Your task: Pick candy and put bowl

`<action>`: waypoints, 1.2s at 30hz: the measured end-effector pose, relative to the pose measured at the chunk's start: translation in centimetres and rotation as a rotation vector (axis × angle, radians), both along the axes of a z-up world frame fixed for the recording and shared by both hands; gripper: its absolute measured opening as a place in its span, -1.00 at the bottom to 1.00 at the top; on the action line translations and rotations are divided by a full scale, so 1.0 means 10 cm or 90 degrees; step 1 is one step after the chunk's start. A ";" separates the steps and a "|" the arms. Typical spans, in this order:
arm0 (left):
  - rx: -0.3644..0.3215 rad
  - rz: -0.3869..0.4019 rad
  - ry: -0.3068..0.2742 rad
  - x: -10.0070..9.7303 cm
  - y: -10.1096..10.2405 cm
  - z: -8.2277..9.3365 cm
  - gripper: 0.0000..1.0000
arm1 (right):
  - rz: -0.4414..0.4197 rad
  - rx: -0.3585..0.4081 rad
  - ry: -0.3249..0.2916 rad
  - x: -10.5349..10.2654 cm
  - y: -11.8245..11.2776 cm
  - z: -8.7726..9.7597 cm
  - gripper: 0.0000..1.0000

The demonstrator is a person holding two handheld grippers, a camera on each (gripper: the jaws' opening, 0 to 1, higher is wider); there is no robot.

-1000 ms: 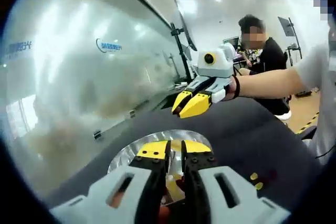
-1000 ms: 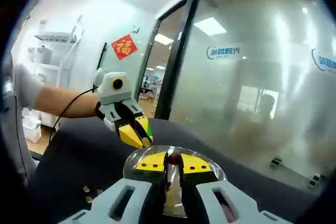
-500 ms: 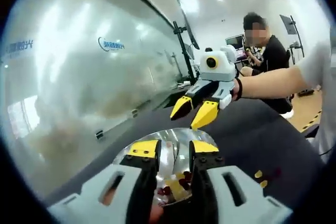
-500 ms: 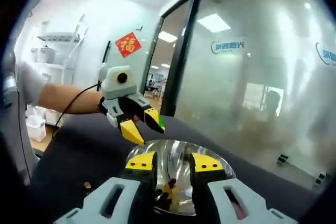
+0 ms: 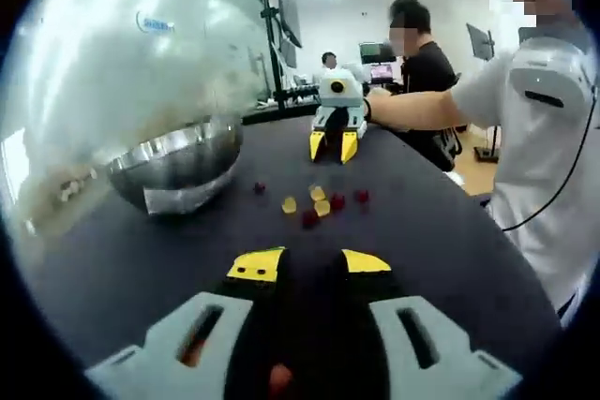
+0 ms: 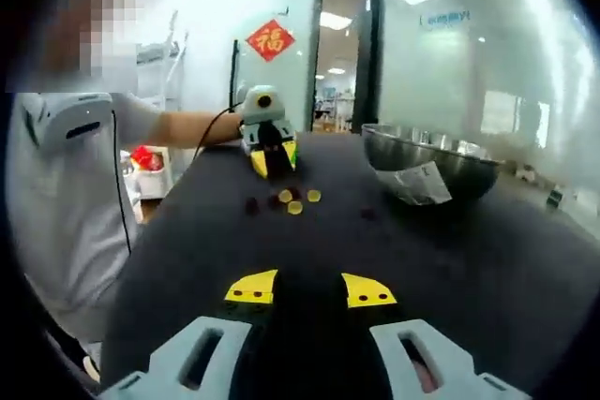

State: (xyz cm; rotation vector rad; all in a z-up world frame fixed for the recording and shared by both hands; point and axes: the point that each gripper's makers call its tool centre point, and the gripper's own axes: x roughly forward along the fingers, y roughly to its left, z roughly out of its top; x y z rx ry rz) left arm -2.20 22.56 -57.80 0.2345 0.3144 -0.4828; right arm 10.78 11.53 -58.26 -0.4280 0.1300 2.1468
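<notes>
Left gripper view: the left gripper sits low over the dark table, its yellow-tipped fingers set wide apart with nothing between them. A steel bowl stands on the table to the left, bearing a label on its wall. Loose candies, red and yellow, lie scattered on the table beside the bowl and apart from it. Beyond them the right gripper points down toward the table, its fingers slightly parted and empty. Right gripper view: the right gripper has its fingers spread wide and empty. The bowl stands to the right, the candies lie near the middle of the table, and the left gripper hangs just behind them, its fingers narrowly parted.
</notes>
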 end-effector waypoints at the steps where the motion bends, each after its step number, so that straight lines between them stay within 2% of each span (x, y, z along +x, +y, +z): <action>1: -0.020 0.002 -0.008 0.06 -0.03 0.03 -0.70 | -0.001 -0.011 -0.008 0.00 0.03 -0.01 -0.62; 5: -0.008 -0.007 -0.013 0.25 -0.07 0.03 -0.70 | 0.016 -0.014 -0.005 -0.10 0.19 -0.02 -0.62; 9: -0.010 -0.020 -0.013 0.43 -0.14 0.02 -0.71 | 0.054 -0.011 -0.008 -0.33 0.40 -0.02 -0.63; 13: -0.009 -0.039 -0.011 0.52 -0.23 0.01 -0.78 | 0.085 -0.005 -0.017 -0.51 0.55 -0.02 -0.64; 18: -0.015 -0.054 -0.013 0.55 -0.28 0.00 -0.82 | 0.111 0.000 -0.019 -0.64 0.62 -0.02 -0.71; 23: -0.011 -0.065 -0.017 0.52 -0.32 0.00 -0.88 | 0.126 0.016 -0.035 -0.73 0.66 -0.02 -0.89; 33: -0.007 -0.063 -0.025 0.51 -0.32 0.01 -0.93 | 0.118 0.017 -0.028 -0.73 0.66 -0.02 -0.92; 36: 0.002 -0.053 -0.039 0.50 -0.29 0.09 -0.94 | 0.116 0.026 -0.045 -0.69 0.63 0.03 -0.92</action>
